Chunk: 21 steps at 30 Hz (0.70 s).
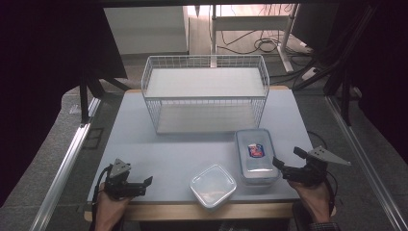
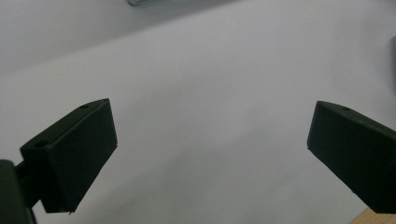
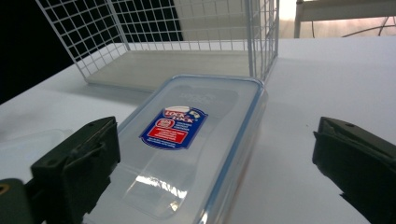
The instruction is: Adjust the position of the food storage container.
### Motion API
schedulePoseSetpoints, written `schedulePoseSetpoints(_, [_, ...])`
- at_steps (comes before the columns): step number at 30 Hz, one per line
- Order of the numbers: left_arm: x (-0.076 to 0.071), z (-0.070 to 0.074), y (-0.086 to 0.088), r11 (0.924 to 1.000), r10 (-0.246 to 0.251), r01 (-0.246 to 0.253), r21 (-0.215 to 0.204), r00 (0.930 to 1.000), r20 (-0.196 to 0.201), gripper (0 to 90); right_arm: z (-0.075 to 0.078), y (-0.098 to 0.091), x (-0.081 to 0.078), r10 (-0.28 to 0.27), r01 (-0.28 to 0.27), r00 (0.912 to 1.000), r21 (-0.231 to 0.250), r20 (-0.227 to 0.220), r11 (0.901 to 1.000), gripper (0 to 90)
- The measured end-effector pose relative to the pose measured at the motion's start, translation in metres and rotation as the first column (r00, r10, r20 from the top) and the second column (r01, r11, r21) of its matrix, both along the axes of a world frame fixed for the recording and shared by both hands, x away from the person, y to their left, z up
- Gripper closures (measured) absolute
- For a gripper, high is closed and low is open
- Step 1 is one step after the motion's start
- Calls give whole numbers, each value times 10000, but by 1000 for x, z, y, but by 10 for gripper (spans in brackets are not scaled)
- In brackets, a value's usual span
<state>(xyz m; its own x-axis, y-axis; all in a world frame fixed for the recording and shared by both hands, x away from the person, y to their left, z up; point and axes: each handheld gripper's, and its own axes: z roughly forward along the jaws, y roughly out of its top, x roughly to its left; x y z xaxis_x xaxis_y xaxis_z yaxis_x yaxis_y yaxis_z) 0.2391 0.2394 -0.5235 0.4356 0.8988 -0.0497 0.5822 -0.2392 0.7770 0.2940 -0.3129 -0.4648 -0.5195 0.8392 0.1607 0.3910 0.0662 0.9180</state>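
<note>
With my right gripper (image 1: 285, 168) spread wide at the lower right of the frame, just beside the rectangular lidded container (image 1: 256, 155), I should centre both jaws around its near end before squeezing, while my left gripper (image 1: 139, 185) waits open.

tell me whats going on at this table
A person sits at a white table with a two-jaw gripper in each hand. The right gripper has its jaws open and points at a rectangular lidded plastic container with a red and blue label; it is close to the container but not gripping it. The left gripper, also open, hangs over bare table near the front edge. A smaller square lidded container lies between the hands, and a white wire basket stands behind, with nothing in it.
</note>
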Motion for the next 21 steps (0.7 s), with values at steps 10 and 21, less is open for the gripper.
schedulePoseSetpoints(10, [-3, 6, -8, 9996, -233, 233, 136, 9997, 52, 141, -3, 2, 0, -39, 35, 9999, -401, -114, 9992, 83])
schedulePoseSetpoints(21, [-12, 27, -32, 9907, -1273, 1287, -431, 9913, 345, 455, -1, 4, -2, -82, 90, 9999, -635, 128, 9979, 88])
